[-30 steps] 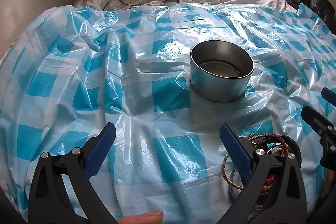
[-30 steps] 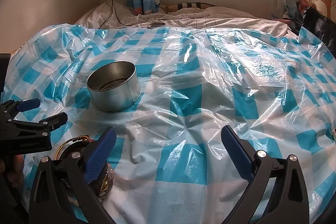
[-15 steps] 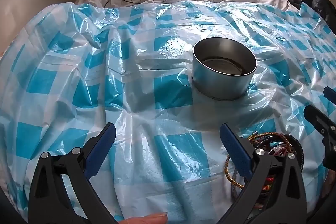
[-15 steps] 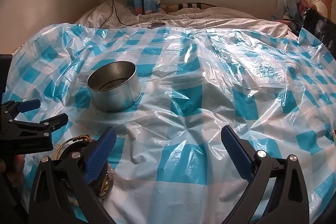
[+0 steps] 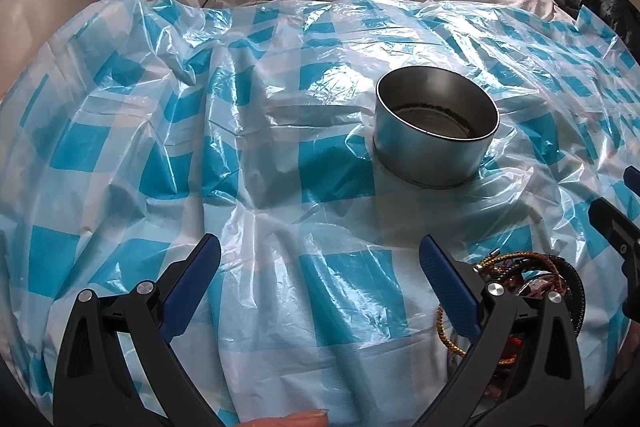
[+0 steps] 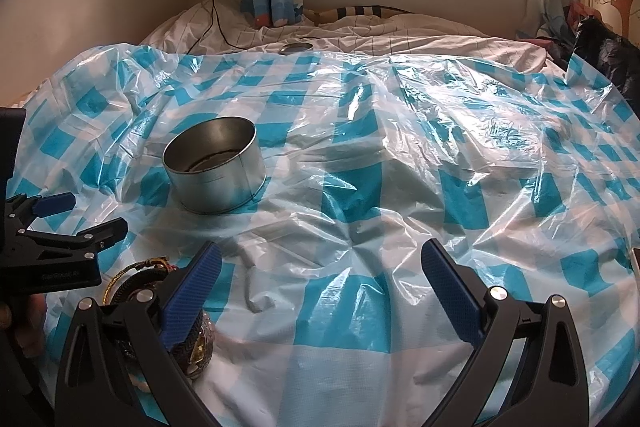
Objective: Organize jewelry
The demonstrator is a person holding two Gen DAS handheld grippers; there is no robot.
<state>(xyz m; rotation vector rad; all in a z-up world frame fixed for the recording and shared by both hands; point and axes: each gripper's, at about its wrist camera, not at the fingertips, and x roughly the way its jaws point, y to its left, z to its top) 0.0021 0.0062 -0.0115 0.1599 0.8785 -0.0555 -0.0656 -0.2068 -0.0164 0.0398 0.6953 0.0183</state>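
Note:
A round metal tin (image 5: 436,143) stands open on the blue-checked plastic sheet (image 5: 240,155), with something dark lying at its bottom; the right wrist view has the tin (image 6: 216,175) at left. A heap of jewelry (image 5: 528,279), gold cord and dark beaded bracelets, lies near the front, partly hidden behind my left gripper's right finger. The same heap (image 6: 152,279) sits behind my right gripper's left finger. My left gripper (image 5: 320,287) is open over bare sheet. My right gripper (image 6: 320,287) is open too, empty.
The plastic sheet (image 6: 400,167) covers a bed and is wrinkled. A small round lid (image 6: 296,48) lies at the sheet's far edge. A charger cable (image 6: 216,7) hangs from the wall. Dark clothing (image 6: 600,47) is piled at far right. A fingertip (image 5: 296,419) shows at the bottom.
The left wrist view has drifted slightly, so the tin sits a little further right and higher. Both grippers stay open; the jewelry has not moved.

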